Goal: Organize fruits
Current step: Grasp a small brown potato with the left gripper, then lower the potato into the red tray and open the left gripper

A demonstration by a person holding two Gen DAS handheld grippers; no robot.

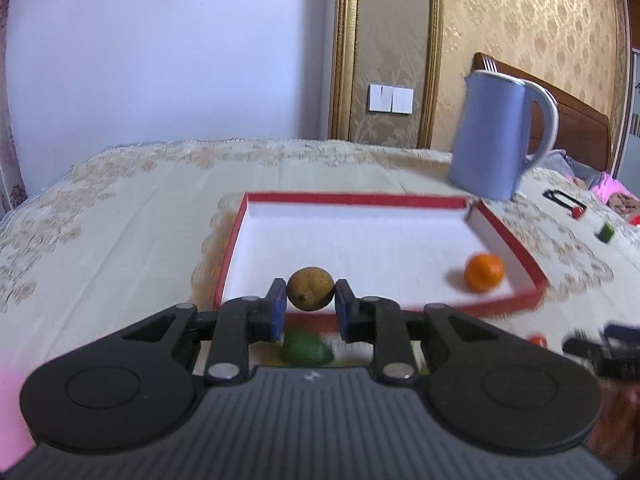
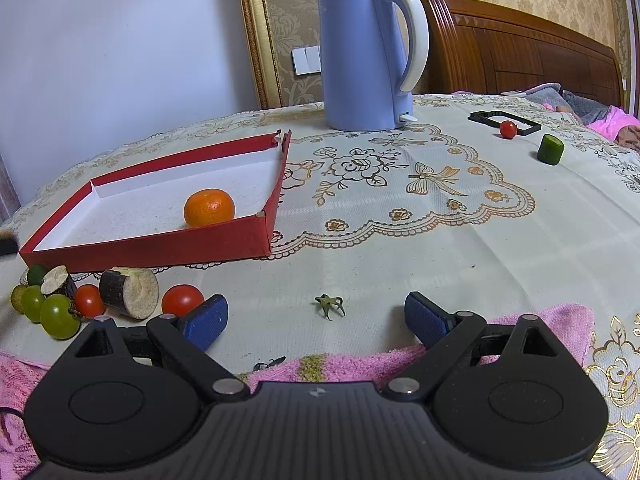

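The left tongs (image 1: pixel 311 307) are clamped on a small brownish-yellow fruit (image 1: pixel 310 289), the two blue pads pressing its sides at lower centre of the left wrist view, and the fruit is hanging just over the near rim of the red tray (image 1: pixel 516 236). An orange (image 1: pixel 483 273) is already lying inside the tray toward its right wall. To do this step well, I would say the person should be carrying the fruit clear over the rim before lowering, since the wall is thin card and a knock could shove the whole tray across the bench (image 2: pixel 400 248). Setting it down on the white floor well apart from the orange, and only then easing the pads off, should stop a round fruit from rolling. The right tongs (image 2: pixel 316 322) are standing wide apart at the bottom of the right wrist view, holding nothing, with a green stalk scrap (image 2: pixel 330 305) lying between the pads. At lower left there, grapes (image 2: pixel 48 312), cherry tomatoes (image 2: pixel 182 299) and cut stem pieces (image 2: pixel 128 290) are waiting in front of the tray. A blue kettle (image 2: pixel 364 56) is standing behind.
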